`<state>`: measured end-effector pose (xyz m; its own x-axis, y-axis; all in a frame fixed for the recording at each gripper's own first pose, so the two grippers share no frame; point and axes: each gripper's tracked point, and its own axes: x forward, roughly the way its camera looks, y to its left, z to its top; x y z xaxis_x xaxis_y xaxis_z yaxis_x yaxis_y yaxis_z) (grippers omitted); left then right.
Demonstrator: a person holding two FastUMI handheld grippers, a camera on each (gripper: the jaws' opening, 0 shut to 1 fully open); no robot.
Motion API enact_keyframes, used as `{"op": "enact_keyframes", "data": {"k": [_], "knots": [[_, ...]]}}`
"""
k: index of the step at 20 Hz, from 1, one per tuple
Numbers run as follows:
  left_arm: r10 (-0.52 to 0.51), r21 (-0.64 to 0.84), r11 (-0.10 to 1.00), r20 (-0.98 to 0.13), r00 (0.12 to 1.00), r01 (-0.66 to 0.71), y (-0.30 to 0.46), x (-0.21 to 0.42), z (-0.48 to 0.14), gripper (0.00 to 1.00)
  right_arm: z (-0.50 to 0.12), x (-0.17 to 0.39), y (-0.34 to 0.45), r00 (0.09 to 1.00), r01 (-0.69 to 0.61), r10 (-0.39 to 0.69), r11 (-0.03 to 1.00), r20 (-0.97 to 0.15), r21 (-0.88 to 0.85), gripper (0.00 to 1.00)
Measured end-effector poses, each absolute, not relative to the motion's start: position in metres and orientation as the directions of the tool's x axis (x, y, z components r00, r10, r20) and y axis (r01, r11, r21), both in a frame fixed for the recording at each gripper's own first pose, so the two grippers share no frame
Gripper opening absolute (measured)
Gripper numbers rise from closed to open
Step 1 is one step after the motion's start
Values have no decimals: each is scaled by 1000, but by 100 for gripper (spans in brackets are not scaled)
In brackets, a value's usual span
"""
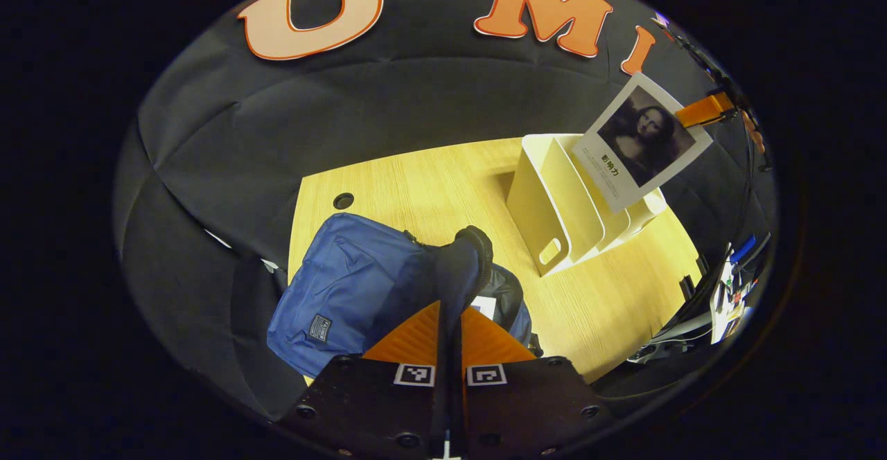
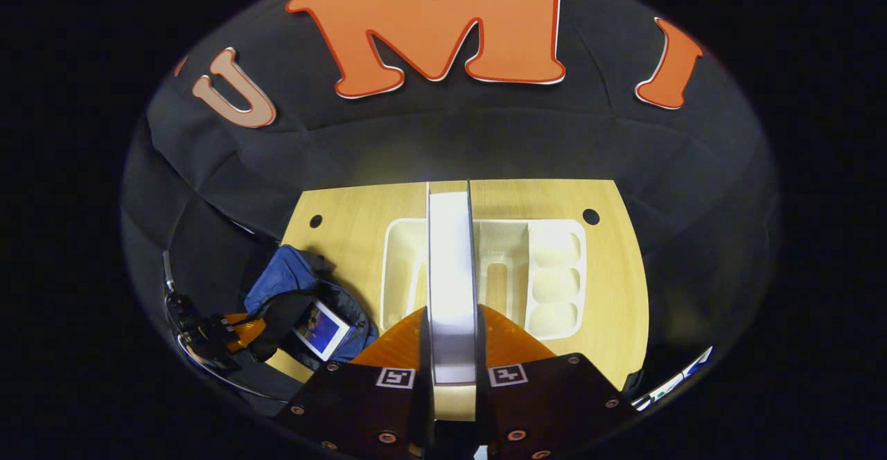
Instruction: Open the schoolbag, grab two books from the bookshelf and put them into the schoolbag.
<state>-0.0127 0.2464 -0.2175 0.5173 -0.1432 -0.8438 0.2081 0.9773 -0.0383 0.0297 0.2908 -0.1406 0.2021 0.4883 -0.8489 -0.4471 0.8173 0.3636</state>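
Blue bag (image 1: 346,294) lies on the wooden table (image 1: 429,183), its dark flap (image 1: 461,266) pinched between the left gripper (image 1: 450,321) fingers. The right gripper (image 2: 452,349) hangs above the shelf (image 2: 554,273), clamped on a book (image 2: 452,273). Another book (image 2: 320,327) sits in the bag.

Both views were lit from above, and the wooden table (image 1: 443,183) was rendered bright while the surrounding cloth wall stayed dim. A strong glare was seen on the white book edge (image 2: 452,266) in the right gripper view, where detail was washed out. Soft shadows were cast beside the bookshelf (image 1: 554,210). Heavy fisheye bending was visible at the edges. Focus was fairly sharp centrally.
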Motion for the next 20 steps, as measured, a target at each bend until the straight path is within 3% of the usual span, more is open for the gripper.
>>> {"op": "enact_keyframes", "data": {"k": [8,20], "knots": [[-142,-42,979,-845,516,202,247,-13,-220,3,-116,-8,299,184,-419,617,753,-765,507,24],[-125,-32,983,-834,538,178,254,-8,-212,2,-157,-110,362,-3,-242,784,602,-621,761,24]]}}
